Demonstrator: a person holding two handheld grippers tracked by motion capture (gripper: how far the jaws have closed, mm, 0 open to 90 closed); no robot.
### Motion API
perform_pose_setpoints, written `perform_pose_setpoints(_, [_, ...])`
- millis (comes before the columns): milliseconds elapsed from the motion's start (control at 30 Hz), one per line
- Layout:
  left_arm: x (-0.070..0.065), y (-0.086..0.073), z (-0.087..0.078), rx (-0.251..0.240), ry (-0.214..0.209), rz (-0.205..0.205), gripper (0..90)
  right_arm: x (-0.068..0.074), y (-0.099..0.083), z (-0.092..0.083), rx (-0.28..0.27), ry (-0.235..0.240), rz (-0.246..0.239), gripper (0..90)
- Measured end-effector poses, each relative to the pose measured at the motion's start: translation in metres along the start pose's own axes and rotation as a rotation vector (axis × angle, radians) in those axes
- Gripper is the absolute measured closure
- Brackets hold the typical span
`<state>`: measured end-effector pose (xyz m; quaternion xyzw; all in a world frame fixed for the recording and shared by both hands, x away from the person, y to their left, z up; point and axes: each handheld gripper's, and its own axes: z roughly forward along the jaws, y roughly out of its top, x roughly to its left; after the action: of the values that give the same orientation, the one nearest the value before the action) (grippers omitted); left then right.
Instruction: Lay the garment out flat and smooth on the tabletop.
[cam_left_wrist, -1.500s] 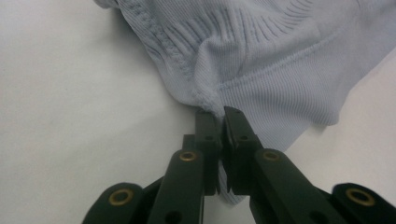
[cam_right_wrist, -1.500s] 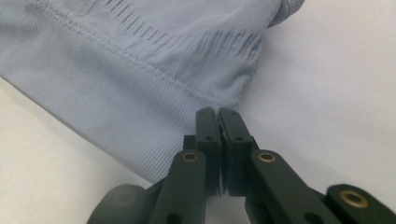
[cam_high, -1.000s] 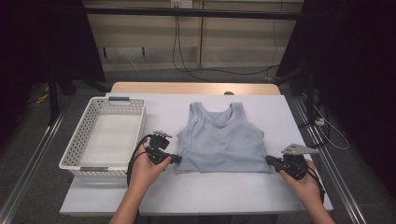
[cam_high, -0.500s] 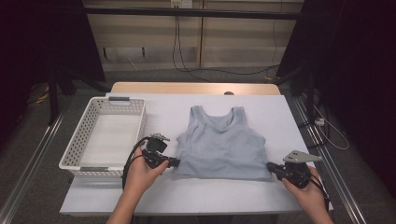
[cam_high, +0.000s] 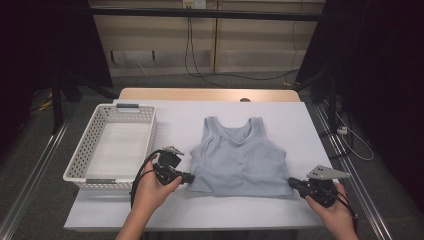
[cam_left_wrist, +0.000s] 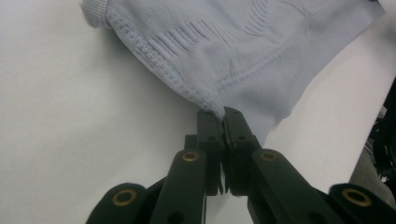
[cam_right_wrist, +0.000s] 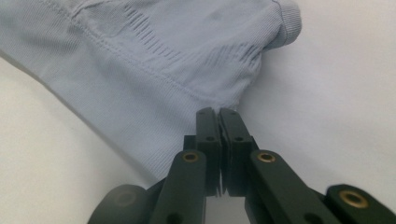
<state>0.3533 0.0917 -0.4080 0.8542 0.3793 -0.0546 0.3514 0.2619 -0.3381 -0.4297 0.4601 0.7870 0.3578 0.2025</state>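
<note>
Now both tools grip the lower corners of the pale blue tank top (cam_high: 239, 160), which lies flat on the white bench (cam_high: 200, 210) between them, neckline away from the person. Left tool (cam_high: 189, 177): jaws pressed together on the hem corner at the garment's left side, the knit edge pinched at the tips, as the left gripper view confirms at the left tool (cam_left_wrist: 219, 114). Right tool (cam_high: 292, 182): jaws likewise closed on the opposite hem corner, fabric caught between the tips in the right gripper view (cam_right_wrist: 218, 112). Compared with the high view a second ago, the right hand (cam_high: 334, 210) has drawn outward and slightly toward the person, and the bottom hem now runs straighter and tauter; the left hand (cam_high: 150, 192) has barely shifted. This suggests the garment is being stretched smooth along its hem, probably in preparation for folding or lifting. White perforated basket (cam_high: 102, 175): stands to the left of the garment, apart from it, with nothing visible inside.
</note>
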Motion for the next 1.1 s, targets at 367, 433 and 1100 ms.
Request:
perform_pose_setpoints(367, [-0.008, -0.004, -0.003, -0.010, -0.019, 0.010, 87.1, -0.004, -0.007, -0.009, -0.018, 0.025, 0.014, 87.9])
perform_pose_setpoints(433, [-0.009, -0.004, -0.002, 0.001, -0.016, 0.021, 86.8, -0.004, -0.007, -0.008, -0.014, 0.024, -0.003, 86.0])
perform_pose_setpoints(1100, [0.009, 0.017, -0.005, -0.138, 0.055, 0.019, 25.9, 0.024, 0.023, 0.020, -0.103, 0.113, -0.044, 36.9])
